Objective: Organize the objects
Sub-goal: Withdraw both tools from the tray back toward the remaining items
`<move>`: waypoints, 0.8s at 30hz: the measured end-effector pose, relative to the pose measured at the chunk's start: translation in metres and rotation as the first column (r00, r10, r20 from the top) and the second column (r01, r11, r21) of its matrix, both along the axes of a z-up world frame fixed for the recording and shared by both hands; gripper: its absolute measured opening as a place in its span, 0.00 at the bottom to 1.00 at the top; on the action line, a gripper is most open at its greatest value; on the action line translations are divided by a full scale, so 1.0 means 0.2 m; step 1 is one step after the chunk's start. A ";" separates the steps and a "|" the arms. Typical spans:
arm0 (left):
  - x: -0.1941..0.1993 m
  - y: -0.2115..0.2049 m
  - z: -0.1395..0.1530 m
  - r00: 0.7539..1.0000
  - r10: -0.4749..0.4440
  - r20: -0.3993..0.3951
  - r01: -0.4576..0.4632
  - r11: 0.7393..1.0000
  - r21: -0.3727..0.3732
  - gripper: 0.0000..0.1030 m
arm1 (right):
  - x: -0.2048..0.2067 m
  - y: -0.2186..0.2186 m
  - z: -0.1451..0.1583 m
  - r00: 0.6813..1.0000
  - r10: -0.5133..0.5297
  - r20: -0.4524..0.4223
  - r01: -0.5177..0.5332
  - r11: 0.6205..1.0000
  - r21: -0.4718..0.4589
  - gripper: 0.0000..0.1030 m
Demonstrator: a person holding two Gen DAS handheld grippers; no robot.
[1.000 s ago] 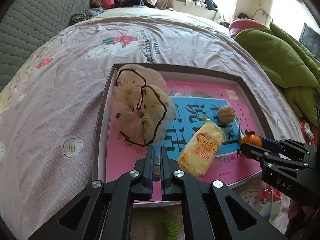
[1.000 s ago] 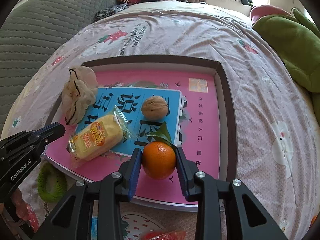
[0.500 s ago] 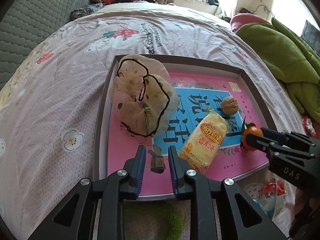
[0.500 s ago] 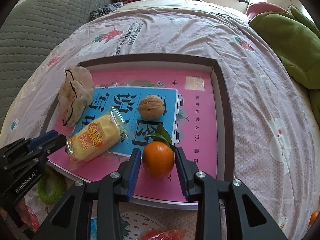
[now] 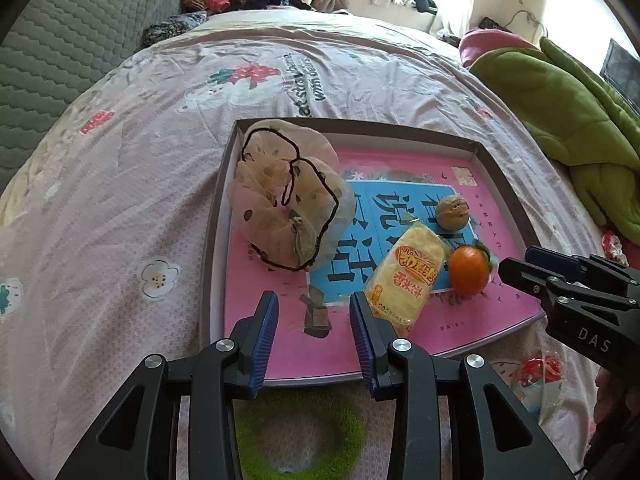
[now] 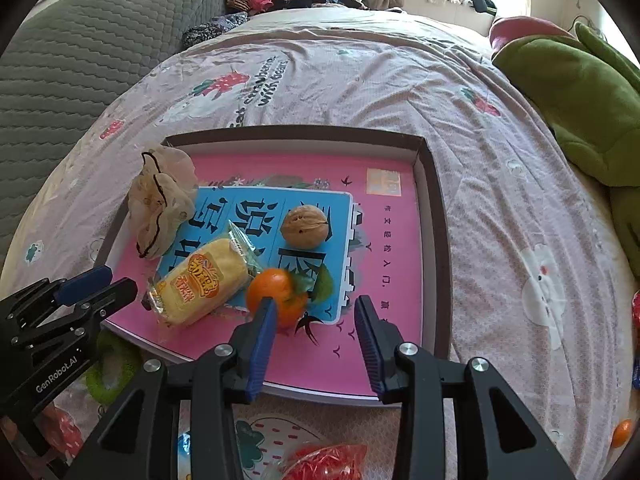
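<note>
Four things lie in the shallow pink-lined tray (image 5: 218, 216) on the bed: a sheer scrunchie (image 5: 286, 200) at the upper left of the tray, a walnut (image 6: 305, 226) near the middle, a wrapped yellow rice cake (image 6: 204, 282) and a leafy orange (image 6: 277, 294) toward the lower edge. Both tools are released and grasp nothing. In the right wrist view, the right hand-held gripper (image 6: 316, 328) stands spread at lower centre, and the orange sits just ahead of it, up and to the left, partly hidden behind the left finger; whether they touch I cannot tell. In the left wrist view, the left hand-held gripper (image 5: 314, 330) gapes over bare pink lining, and the rice cake lies just to its right, with its long axis running from lower left to upper right. A green fuzzy ring (image 5: 298, 436) lies outside the tray, below the left hand-held gripper at the bottom of that frame, and it is probably the left one's nearest unsorted thing.
</note>
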State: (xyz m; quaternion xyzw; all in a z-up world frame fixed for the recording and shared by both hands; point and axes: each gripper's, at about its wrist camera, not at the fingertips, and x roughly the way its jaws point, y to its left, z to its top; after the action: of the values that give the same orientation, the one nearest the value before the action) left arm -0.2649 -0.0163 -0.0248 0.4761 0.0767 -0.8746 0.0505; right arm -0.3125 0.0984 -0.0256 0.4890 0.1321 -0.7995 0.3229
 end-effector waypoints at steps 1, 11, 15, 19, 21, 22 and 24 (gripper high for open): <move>0.00 0.00 0.01 1.000 0.001 -0.002 -0.001 1.000 -0.001 0.38 | 0.00 0.00 0.01 1.000 0.003 -0.004 -0.003 1.000 -0.001 0.39; 0.08 0.02 0.12 1.000 0.000 -0.024 0.000 1.000 -0.020 0.43 | 0.09 0.04 0.16 0.999 0.015 -0.048 -0.018 0.999 -0.045 0.39; 0.14 0.03 0.19 0.999 -0.001 -0.044 0.000 1.000 -0.021 0.44 | 0.15 0.06 0.25 0.997 0.023 -0.078 -0.028 0.997 -0.065 0.39; 0.20 0.04 0.25 0.998 -0.002 -0.055 0.000 1.000 -0.031 0.45 | 0.21 0.08 0.33 0.995 0.034 -0.099 -0.041 0.997 -0.073 0.41; 0.23 0.04 0.28 0.998 -0.004 -0.061 0.002 0.999 -0.035 0.46 | 0.24 0.10 0.37 0.993 0.037 -0.112 -0.046 0.996 -0.073 0.41; 0.25 0.04 0.30 0.998 -0.004 -0.066 0.002 0.999 -0.037 0.46 | 0.26 0.10 0.39 0.992 0.039 -0.117 -0.048 0.996 -0.076 0.41; 0.28 0.05 0.32 0.997 0.000 -0.073 -0.003 0.999 -0.038 0.47 | 0.28 0.12 0.42 0.992 0.040 -0.123 -0.050 0.995 -0.080 0.41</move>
State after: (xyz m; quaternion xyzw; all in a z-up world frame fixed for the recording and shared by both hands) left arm -0.2090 -0.0070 0.0390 0.4426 0.0623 -0.8927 0.0573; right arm -0.2563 0.1218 0.0575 0.4227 0.1290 -0.8250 0.3524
